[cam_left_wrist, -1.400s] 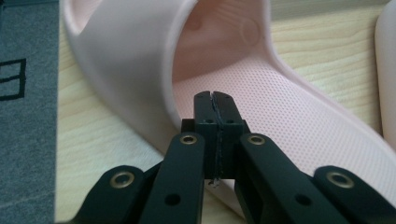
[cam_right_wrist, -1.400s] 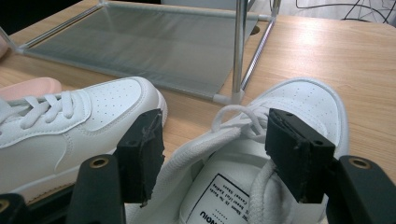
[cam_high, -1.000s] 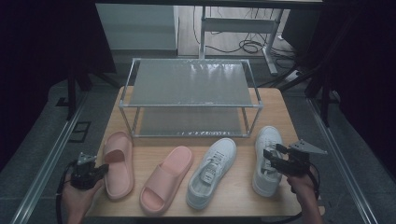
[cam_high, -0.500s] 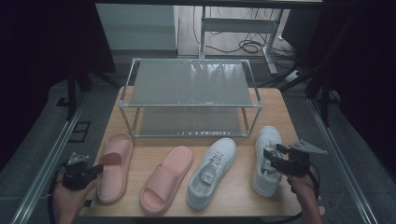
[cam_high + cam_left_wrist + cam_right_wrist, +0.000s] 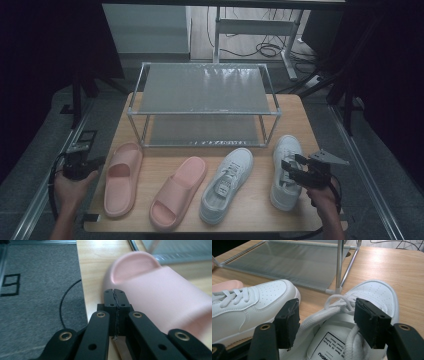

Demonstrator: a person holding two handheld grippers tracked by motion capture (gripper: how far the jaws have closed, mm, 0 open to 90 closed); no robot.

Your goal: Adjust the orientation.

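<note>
Nearby, white laced sneaker (image 5: 286,172), pink slide (image 5: 121,178)

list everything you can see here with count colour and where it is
slippers: 2, pink, left half of the table, side by side, in front of the rack
sneakers: 2, white, right half of the table, the right one under the right gripper
shoe rack: 1, metal frame with two grey shelves, back of the table, nothing on it
table: 1, light wood, centre
cables: several, black, on the floor behind the table
left gripper: 1, black, jaws shut with nothing between them, at the table's left edge beside the left slipper
right gripper: 1, black, jaws open astride the right sneaker's opening
hands: 2, one on each gripper, bottom corners of the high view
</note>
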